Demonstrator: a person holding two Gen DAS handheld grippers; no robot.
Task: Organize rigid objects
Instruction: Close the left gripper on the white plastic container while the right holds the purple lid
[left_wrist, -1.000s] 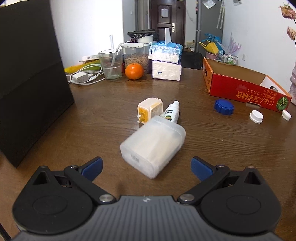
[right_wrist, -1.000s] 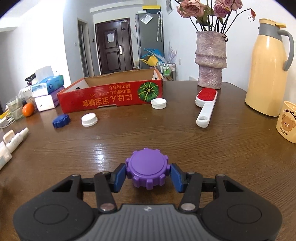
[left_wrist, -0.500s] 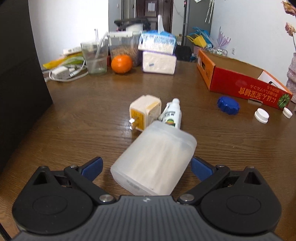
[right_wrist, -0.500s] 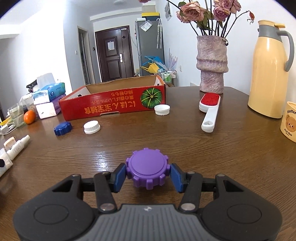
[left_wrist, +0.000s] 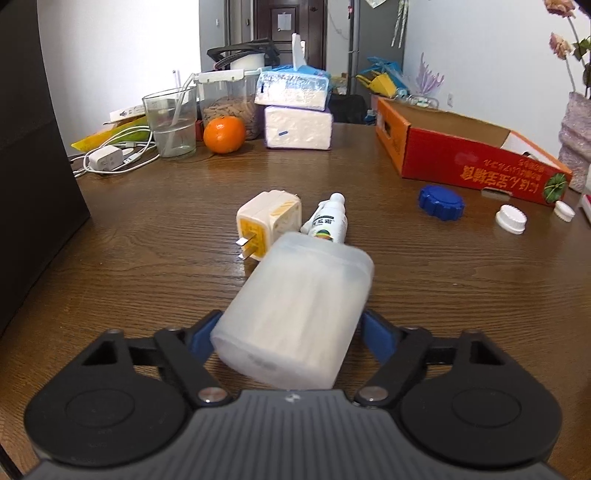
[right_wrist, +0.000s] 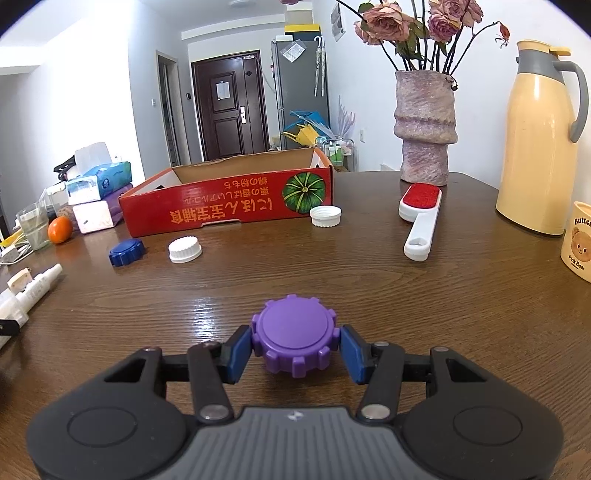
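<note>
left wrist view: frosted plastic case (left_wrist: 295, 317) lies on its side on the wooden table (left_wrist: 461, 295), far end just beside the yellow plug adapter (left_wrist: 267, 223) and small dropper bottle (left_wrist: 327, 221).
left gripper (left_wrist: 286, 332): jaws have just been closing with the case between them; left pad seems to touch its wall, right pad looks barely apart, so not yet a firm hold.
handling, case: looks light, stiff and smooth, likely slippery; best taken across the flat sides near the middle.
room, left: adapter and bottle crowd the far end; bare table to either side; dark panel (left_wrist: 33, 166) at the left edge.
right wrist view: purple ridged cap (right_wrist: 295, 341) sits between the blue pads of the right gripper (right_wrist: 295, 349), clamped, close over the table.
handling, cap: small, rigid, light; ridges should give bite.
room, right: open wood ahead up to the red cardboard box (right_wrist: 229, 201); blue cap (right_wrist: 126, 252), white cap (right_wrist: 185, 250) and a second white cap (right_wrist: 325, 215) lie near it; lint brush (right_wrist: 421, 221), vase (right_wrist: 424, 125) and thermos (right_wrist: 535, 147) well off to the right.
</note>
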